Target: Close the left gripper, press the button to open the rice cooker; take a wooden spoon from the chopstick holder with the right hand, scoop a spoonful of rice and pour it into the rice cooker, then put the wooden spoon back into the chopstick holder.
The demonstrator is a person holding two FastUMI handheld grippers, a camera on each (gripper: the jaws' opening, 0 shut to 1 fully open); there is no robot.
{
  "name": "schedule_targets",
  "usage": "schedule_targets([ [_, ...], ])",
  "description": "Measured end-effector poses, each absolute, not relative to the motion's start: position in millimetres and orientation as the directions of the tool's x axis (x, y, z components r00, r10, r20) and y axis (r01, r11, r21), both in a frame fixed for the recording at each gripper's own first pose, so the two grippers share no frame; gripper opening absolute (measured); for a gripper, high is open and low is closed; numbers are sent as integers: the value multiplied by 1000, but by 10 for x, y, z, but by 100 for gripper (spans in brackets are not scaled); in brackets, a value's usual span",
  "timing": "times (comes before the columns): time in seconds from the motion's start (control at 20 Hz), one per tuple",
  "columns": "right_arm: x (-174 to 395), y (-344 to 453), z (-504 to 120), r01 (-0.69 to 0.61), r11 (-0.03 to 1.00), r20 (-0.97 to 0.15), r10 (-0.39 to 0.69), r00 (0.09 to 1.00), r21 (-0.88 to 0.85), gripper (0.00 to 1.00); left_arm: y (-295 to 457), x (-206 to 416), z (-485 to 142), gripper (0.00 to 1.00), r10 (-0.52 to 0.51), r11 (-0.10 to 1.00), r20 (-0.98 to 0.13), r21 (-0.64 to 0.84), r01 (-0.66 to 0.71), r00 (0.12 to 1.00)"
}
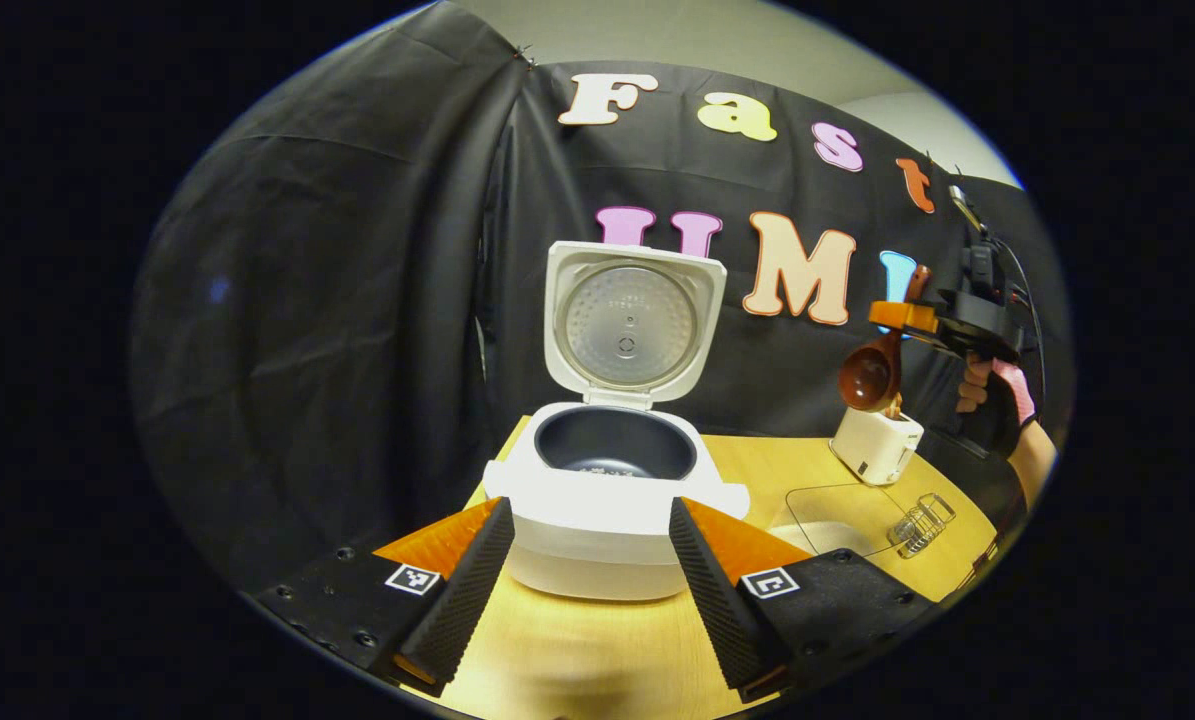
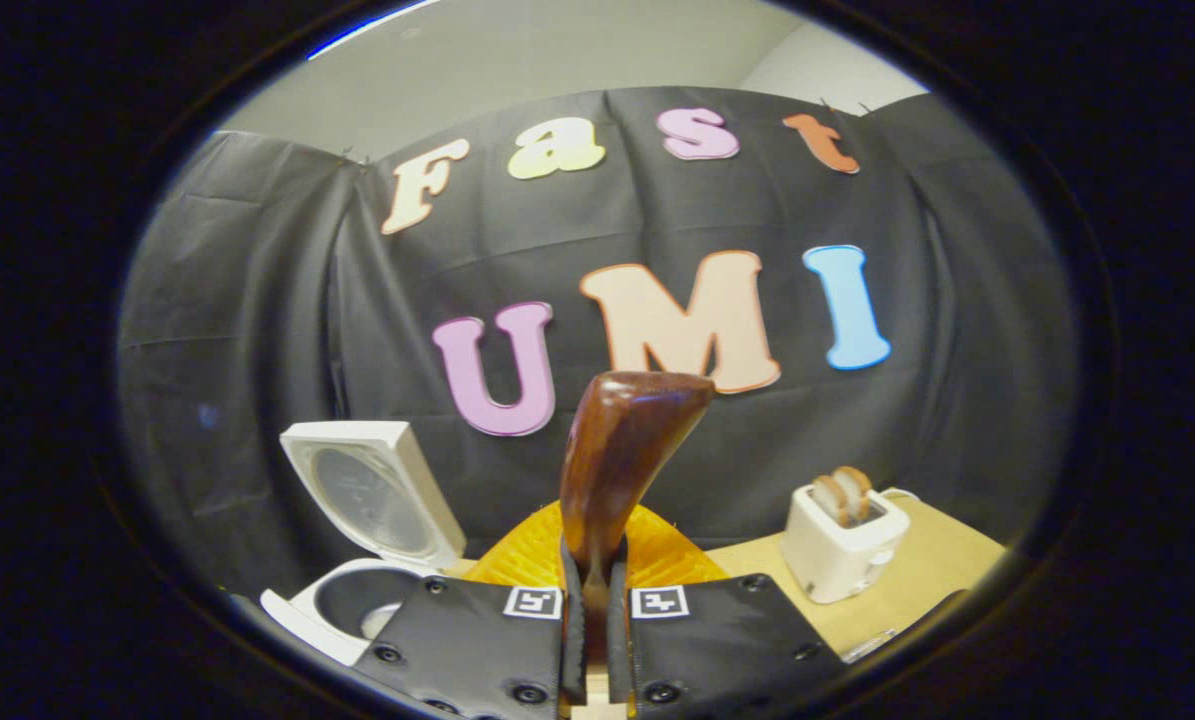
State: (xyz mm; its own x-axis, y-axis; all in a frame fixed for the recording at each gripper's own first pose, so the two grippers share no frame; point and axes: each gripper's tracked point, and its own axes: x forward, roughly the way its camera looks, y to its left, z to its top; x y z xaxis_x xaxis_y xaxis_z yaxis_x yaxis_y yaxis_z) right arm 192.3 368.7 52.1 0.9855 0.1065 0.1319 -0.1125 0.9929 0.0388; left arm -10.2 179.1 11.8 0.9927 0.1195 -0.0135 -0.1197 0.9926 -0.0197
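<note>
- Two grippers are in your hands. Your left gripper (image 1: 592, 560) is wide open, low over the pale wooden table (image 1: 577, 650), right in front of the white rice cooker (image 1: 612, 495).
- Its white lid (image 1: 634, 322) stands up, and the dark inner pot (image 1: 614, 443) shows.
- Your right gripper (image 2: 594, 600) squeezes the handle of the brown wooden spoon (image 2: 622, 450). The spoon hangs bowl down, just above the white chopstick holder (image 1: 875, 445).
- Near the holder sits a clear bowl (image 1: 837, 510).

The white rice cooker (image 1: 612, 480) stands lid-up on the table; the brown wooden spoon (image 1: 872, 372) hangs bowl-down above the white holder (image 1: 875, 445).
</note>
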Motion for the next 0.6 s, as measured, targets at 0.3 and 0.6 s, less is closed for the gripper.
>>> schedule_targets([
  [0.3, 1871, 2899, 415, 47, 999, 102, -49, 994, 16, 11, 1456, 76, 147, 93, 87, 996, -20, -33, -87, 996],
  [0.6, 1770, 2492, 202, 95, 995, 50, -95, 994, -9, 12, 1206, 210, 197, 93, 90, 996, -16, -7, -90, 996],
])
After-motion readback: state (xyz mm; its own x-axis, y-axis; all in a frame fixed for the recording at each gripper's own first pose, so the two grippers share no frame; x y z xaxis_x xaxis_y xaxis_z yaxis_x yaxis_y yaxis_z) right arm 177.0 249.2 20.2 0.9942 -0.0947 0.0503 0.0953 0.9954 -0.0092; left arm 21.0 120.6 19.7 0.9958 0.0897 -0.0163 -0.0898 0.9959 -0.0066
